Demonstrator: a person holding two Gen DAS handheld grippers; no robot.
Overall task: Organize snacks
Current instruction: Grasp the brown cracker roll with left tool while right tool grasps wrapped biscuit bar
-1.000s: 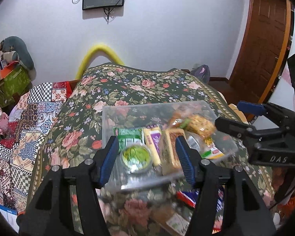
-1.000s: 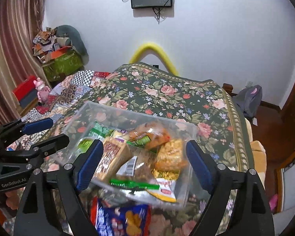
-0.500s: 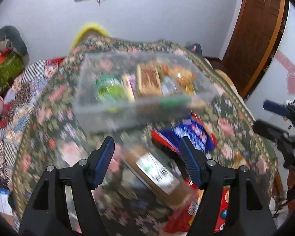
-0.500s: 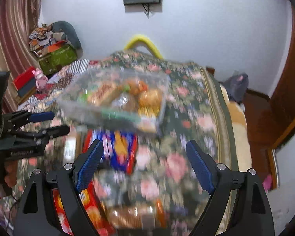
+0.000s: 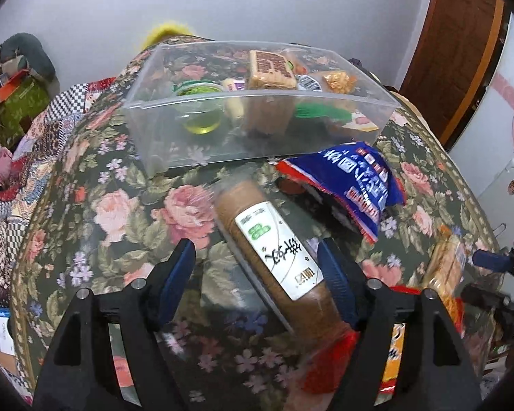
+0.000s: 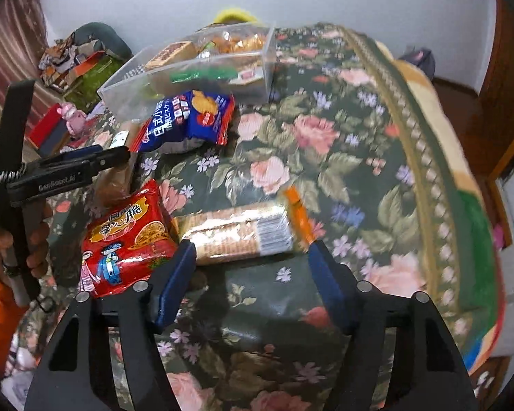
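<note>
Our left gripper (image 5: 257, 274) has just been opening and brackets the brown biscuit roll (image 5: 274, 250) without pinching. Our right gripper (image 6: 250, 274), closing, is empty behind the cracker sleeve (image 6: 243, 233). Both likely belong in the clear bin (image 5: 257, 126) beyond.

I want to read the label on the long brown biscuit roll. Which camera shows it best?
The left wrist view: the brown biscuit roll lies close and sharp, its white label facing up. The right wrist view shows only a small part behind the left tongs.
</note>
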